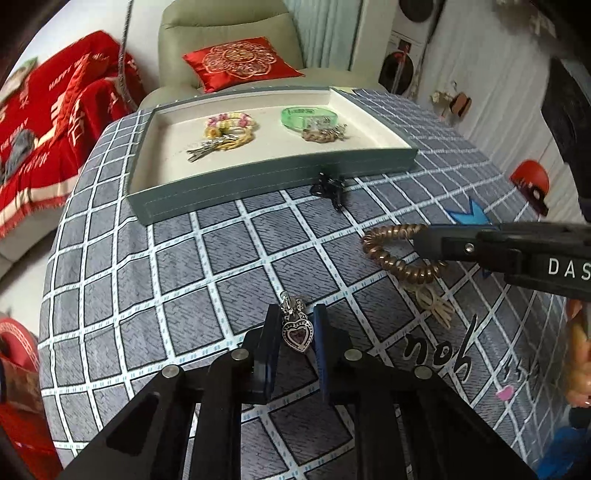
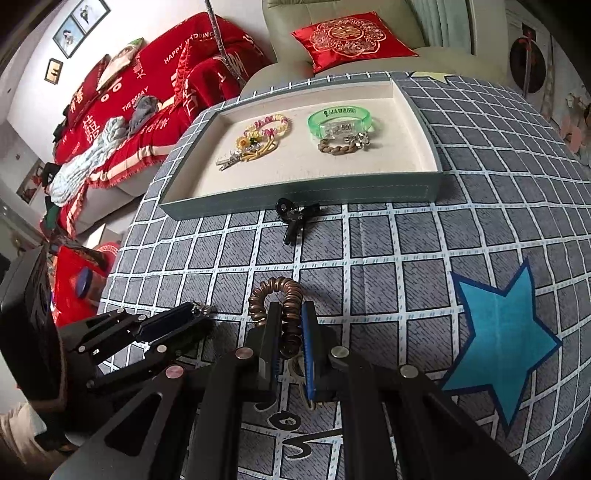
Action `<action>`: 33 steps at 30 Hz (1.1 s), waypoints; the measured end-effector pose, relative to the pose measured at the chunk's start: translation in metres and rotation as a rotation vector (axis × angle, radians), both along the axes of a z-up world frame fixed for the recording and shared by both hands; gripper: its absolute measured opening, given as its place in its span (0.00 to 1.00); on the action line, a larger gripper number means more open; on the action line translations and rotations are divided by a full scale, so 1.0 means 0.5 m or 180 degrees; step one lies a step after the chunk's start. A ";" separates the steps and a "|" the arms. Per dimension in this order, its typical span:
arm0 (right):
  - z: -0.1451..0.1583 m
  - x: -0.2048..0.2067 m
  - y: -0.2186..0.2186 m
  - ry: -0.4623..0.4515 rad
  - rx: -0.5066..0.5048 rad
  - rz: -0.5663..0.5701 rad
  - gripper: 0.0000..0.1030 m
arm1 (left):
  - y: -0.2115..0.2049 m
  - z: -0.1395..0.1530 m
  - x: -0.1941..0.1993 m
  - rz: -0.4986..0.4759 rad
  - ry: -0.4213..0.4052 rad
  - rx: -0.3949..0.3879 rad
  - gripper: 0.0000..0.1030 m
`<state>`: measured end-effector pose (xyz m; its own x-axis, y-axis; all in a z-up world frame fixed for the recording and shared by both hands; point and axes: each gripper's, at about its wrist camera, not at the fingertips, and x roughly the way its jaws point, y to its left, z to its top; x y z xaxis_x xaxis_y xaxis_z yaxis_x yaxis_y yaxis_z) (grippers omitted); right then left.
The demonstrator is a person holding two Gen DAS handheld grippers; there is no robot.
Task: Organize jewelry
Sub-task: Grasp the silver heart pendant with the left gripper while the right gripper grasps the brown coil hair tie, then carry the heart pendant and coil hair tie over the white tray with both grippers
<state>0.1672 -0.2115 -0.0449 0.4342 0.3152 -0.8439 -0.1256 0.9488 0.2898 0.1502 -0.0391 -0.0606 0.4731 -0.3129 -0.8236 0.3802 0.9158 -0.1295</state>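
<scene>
The left gripper (image 1: 295,325) clamped its jaws on the silver heart-shaped pendant (image 1: 296,334), low over the checked grey surface (image 1: 229,266); the right gripper (image 2: 290,325) pinched the bronze spiral hair tie (image 2: 282,295), near the grey-green tray (image 2: 303,194).

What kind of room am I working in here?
Most likely a home living room: a sofa with a red cushion, framed pictures on the wall, and a cloth-covered table.
</scene>
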 end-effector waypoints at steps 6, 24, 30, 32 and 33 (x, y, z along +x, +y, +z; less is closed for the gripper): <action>0.016 -0.004 -0.016 -0.0055 0.0093 -0.0065 0.11 | 0.023 0.025 -0.006 0.0064 -0.0087 -0.0062 0.32; 0.119 0.047 -0.080 -0.0390 0.0253 -0.0396 0.11 | 0.066 0.145 0.056 0.0191 -0.0453 -0.0221 0.32; 0.142 0.111 -0.081 -0.0430 0.0248 -0.0414 0.11 | 0.064 0.175 0.124 0.0209 -0.0554 -0.0201 0.32; 0.143 0.139 -0.079 -0.0416 0.0241 -0.0407 0.11 | 0.064 0.181 0.152 0.0229 -0.0550 -0.0217 0.32; 0.141 0.150 -0.078 -0.0409 0.0233 -0.0408 0.11 | 0.064 0.183 0.168 0.0246 -0.0544 -0.0223 0.32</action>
<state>0.2421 -0.2507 0.0257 0.5774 0.3090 -0.7557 -0.0455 0.9364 0.3481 0.2344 -0.0070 0.0311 0.6289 -0.3239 -0.7068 0.3310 0.9341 -0.1335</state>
